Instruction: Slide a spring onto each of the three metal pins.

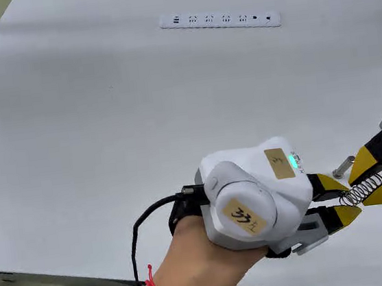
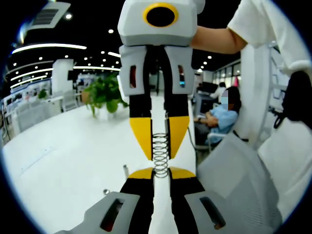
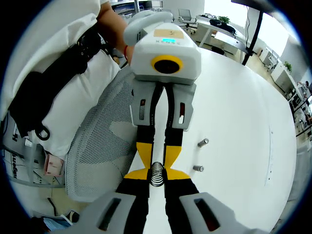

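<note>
A short steel spring hangs in the air between the two grippers, which meet tip to tip above the white table. My left gripper, held in a hand, pinches one end of the spring. My right gripper comes in from the right edge with its jaws closed along the other end. In the right gripper view the spring shows end-on between my right gripper's yellow tips. One metal pin lies on the table just behind the jaws. Two pins lie to the right.
A white power strip lies at the far side of the table. The table's near edge runs just below the hand. A grey mesh chair stands at the bench beside the person's body. A seated person is in the background.
</note>
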Tool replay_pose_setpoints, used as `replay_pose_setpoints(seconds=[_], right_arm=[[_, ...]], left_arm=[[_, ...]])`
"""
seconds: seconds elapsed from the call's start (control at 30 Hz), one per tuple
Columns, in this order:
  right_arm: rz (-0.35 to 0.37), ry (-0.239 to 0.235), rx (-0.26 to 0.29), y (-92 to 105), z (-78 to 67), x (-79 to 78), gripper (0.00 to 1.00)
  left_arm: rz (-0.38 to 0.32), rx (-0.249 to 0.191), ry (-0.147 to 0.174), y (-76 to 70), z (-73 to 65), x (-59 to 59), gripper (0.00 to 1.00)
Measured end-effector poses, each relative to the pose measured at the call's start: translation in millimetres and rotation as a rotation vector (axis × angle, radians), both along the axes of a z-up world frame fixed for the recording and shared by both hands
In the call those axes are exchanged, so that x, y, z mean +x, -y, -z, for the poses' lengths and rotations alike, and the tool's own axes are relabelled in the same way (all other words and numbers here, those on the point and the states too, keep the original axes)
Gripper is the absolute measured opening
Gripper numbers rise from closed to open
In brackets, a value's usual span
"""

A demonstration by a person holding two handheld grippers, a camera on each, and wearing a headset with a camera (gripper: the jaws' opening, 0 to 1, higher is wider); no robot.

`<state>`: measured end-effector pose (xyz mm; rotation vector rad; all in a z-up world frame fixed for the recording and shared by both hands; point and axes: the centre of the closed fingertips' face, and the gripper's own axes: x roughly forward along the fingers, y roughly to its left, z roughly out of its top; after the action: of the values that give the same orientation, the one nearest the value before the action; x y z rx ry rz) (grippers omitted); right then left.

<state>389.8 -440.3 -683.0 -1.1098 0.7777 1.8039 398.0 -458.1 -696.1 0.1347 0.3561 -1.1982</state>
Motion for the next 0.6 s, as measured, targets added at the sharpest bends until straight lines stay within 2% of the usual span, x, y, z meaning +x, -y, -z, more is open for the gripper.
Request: replay_pose_setpoints(seconds=[0.33,0.6], right_arm=[[0.027,-0.002,0.003,1.7,-1.3,3.1,0.12],[0.066,-0.005,0.017,5.2,-5.1,8.7,0.12]], left_arm=[[0.002,-0.012,-0.002,-1.0,-2.6,0.8,0.15],[-0.011,-0.001,-0.005,-9.8,0.7,2.0,0.21]])
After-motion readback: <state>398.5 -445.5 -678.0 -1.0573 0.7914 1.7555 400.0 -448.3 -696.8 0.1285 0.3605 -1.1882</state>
